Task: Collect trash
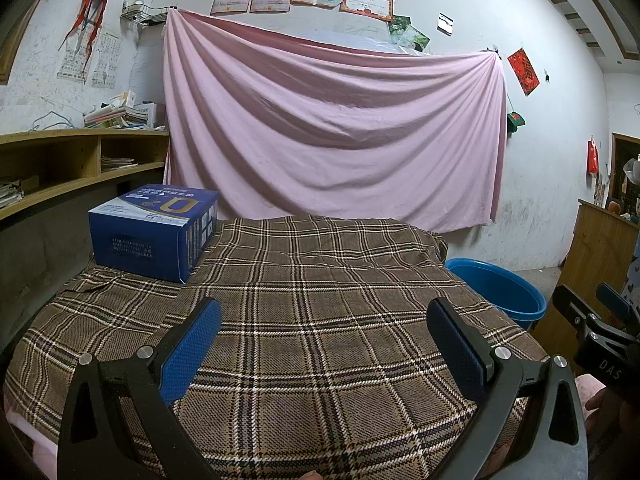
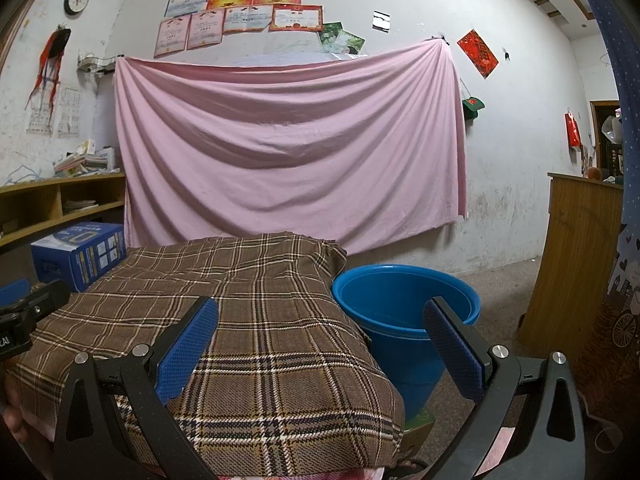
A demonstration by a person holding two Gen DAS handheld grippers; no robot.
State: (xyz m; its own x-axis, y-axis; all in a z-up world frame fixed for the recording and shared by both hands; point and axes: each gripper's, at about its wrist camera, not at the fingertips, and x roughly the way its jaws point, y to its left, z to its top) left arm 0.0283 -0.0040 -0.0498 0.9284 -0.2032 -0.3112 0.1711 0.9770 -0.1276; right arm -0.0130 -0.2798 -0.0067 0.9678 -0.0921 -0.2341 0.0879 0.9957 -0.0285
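Both grippers are hanging above the near end of a surface covered with a brown plaid cloth [image 1: 320, 320], and neither one is holding anything. The left gripper [image 1: 324, 344] is showing its jaws wide apart, with only the cloth between the blue pads, and the right gripper [image 2: 320, 344] is standing the same way, its jaws spread over the cloth's right edge and the blue bucket [image 2: 404, 312].

I judge that the task is at a step of searching or approaching, because no piece of trash is in a grip. The only loose thing on the cloth is the blue box [image 1: 154, 232], sitting at the far left corner, well apart from both grippers. It is probably the item to collect, and the bucket on the floor just beside the cloth's right side is probably the place for it.

The next move is calling for a long reach forward and left, most likely by the left gripper. The box is looking wide, so the jaws may need all their opening, or a narrower side.

The bucket's bottom is hidden behind its rim, so I cannot tell what is lying inside, and the print on the box is too small to read
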